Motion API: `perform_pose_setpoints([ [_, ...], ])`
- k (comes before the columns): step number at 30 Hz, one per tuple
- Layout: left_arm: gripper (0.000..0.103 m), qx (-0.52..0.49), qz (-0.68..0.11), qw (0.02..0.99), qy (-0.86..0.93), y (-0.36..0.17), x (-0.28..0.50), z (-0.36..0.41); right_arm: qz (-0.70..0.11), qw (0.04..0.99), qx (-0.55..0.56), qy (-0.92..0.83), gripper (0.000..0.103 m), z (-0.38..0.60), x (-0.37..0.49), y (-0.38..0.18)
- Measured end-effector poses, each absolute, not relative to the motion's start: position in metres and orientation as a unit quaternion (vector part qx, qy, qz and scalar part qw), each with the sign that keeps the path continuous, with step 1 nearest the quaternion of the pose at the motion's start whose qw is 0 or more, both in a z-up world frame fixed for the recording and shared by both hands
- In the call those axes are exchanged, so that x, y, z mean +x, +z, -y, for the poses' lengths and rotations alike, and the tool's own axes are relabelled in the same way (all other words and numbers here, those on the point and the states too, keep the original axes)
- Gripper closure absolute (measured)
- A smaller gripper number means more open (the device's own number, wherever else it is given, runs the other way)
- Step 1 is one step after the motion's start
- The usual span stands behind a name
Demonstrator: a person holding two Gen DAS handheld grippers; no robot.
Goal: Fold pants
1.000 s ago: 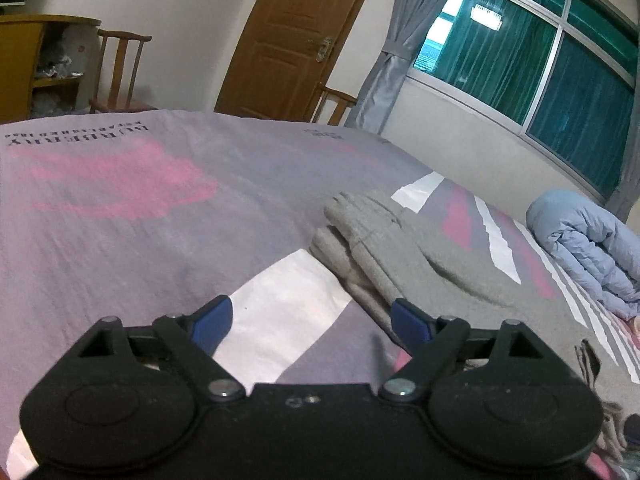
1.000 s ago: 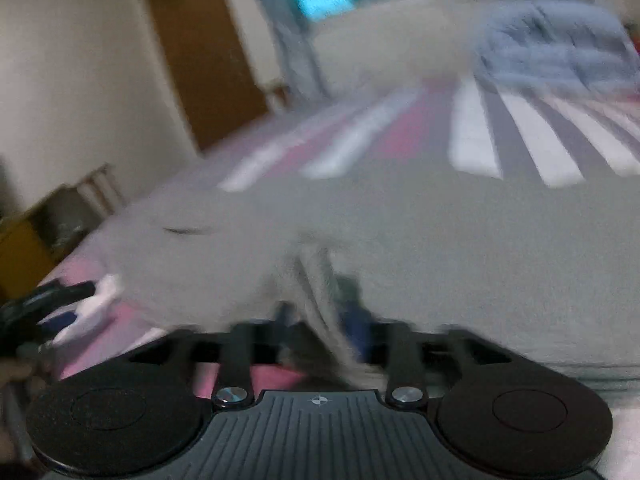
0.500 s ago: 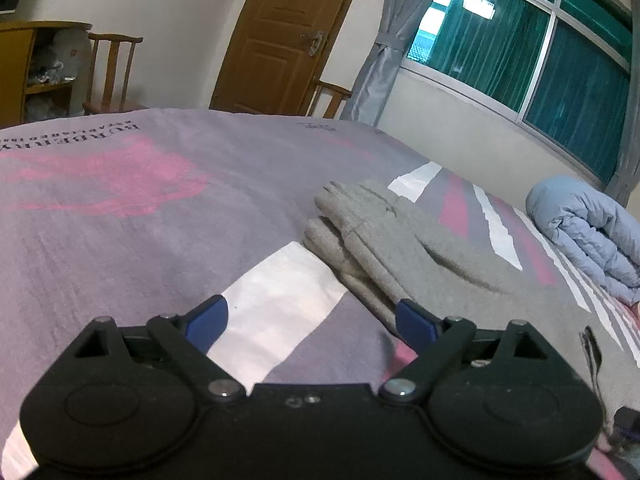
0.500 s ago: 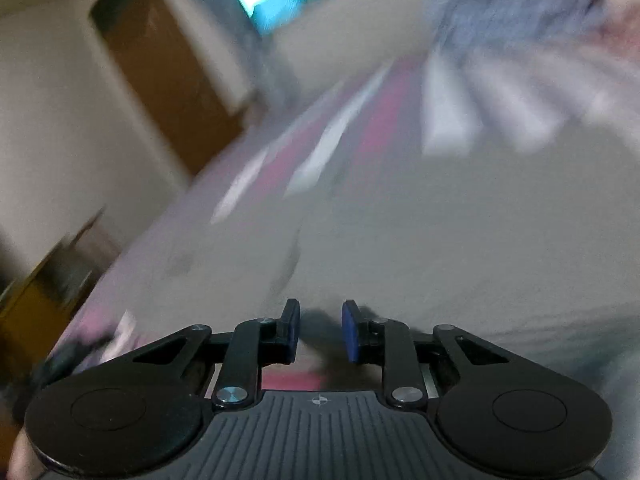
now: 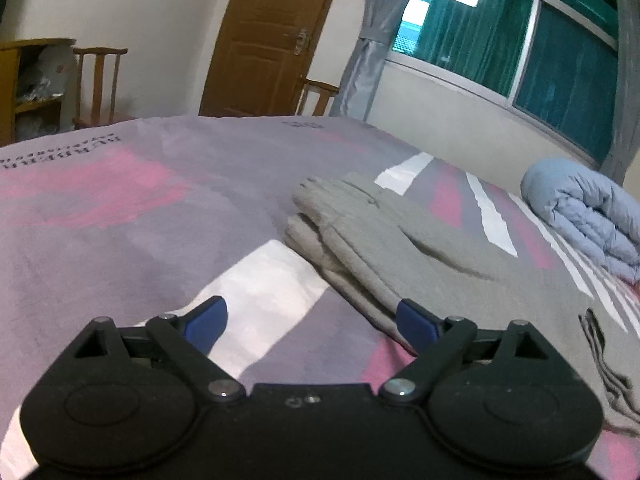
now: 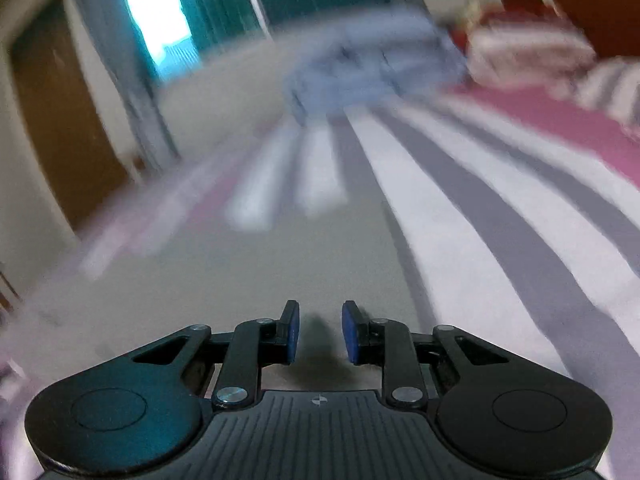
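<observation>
Pants [image 5: 404, 248] lie folded on bedspread [image 5: 120, 220]; left claw [image 5: 310, 320] spread wide, right claw [image 6: 318, 336] parted, both empty.

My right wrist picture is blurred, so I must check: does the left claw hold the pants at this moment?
Observer: No. The left claw is wide open, with nothing between its fingers.
Operator: Where are the pants from it?
Observer: The grey pants lie on the bed sheet, ahead and to the claw's right.
Operator: Are the legs doubled?
Observer: Yes. The leg ends lie one on the other, pointing toward the door.
</observation>
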State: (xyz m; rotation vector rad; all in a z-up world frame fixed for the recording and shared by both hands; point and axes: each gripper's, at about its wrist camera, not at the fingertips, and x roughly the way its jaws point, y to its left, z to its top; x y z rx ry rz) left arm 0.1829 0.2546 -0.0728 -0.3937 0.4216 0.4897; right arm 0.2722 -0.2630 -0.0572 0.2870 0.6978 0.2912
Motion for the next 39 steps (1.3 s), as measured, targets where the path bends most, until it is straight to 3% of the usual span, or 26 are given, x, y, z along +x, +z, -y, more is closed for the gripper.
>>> perform_pose_setpoints([
  [5,0.018,-0.187,-0.209,0.929,0.242,-0.072,0.184,-0.25,-0.285,0.936,0.148,0.141,0.078,0.267,0.273,-0.039],
  [8,0.017,-0.184,-0.214,0.929,0.24,-0.073,0.186,-0.25,-0.347,0.921,0.115,0.135,0.078,0.263,0.298,-0.056],
  [14,0.013,-0.182,-0.223,0.929,0.234,-0.077,0.19,-0.251,-0.284,0.941,0.129,0.133,0.078,0.271,0.334,-0.022],
  [17,0.013,-0.174,-0.228,0.929,0.233,-0.077,0.193,-0.249,-0.373,0.91,0.134,0.124,0.078,0.272,0.374,-0.043],
  [23,0.012,-0.168,-0.232,0.93,0.231,-0.078,0.195,-0.248,-0.294,0.938,0.138,0.123,0.078,0.276,0.384,-0.022],
  [25,0.012,-0.165,-0.235,0.93,0.231,-0.078,0.197,-0.247,-0.328,0.928,0.13,0.121,0.078,0.271,0.405,-0.032],
  [27,0.011,-0.166,-0.236,0.93,0.229,-0.078,0.197,-0.248,-0.367,0.913,0.125,0.129,0.073,0.268,0.42,-0.052],
  [30,0.012,-0.172,-0.236,0.929,0.229,-0.077,0.196,-0.25,-0.354,0.913,0.149,0.136,0.069,0.275,0.416,-0.038],
  [31,0.015,-0.179,-0.23,0.929,0.229,-0.075,0.194,-0.251,-0.328,0.919,0.162,0.144,0.061,0.282,0.397,-0.033],
  [32,0.017,-0.195,-0.218,0.93,0.221,-0.072,0.191,-0.254,-0.306,0.926,0.169,0.146,0.046,0.289,0.384,-0.029],
  [34,0.019,-0.231,-0.18,0.936,0.196,-0.065,0.186,-0.262,-0.274,0.937,0.158,0.148,0.036,0.299,0.354,-0.025],
  [36,0.02,-0.249,-0.169,0.936,0.182,-0.062,0.191,-0.27,-0.253,0.945,0.13,0.164,0.036,0.313,0.324,-0.023],
  [39,0.033,-0.306,-0.182,0.926,0.129,-0.067,0.21,-0.288,-0.237,0.954,0.105,0.149,0.036,0.328,0.29,-0.02],
])
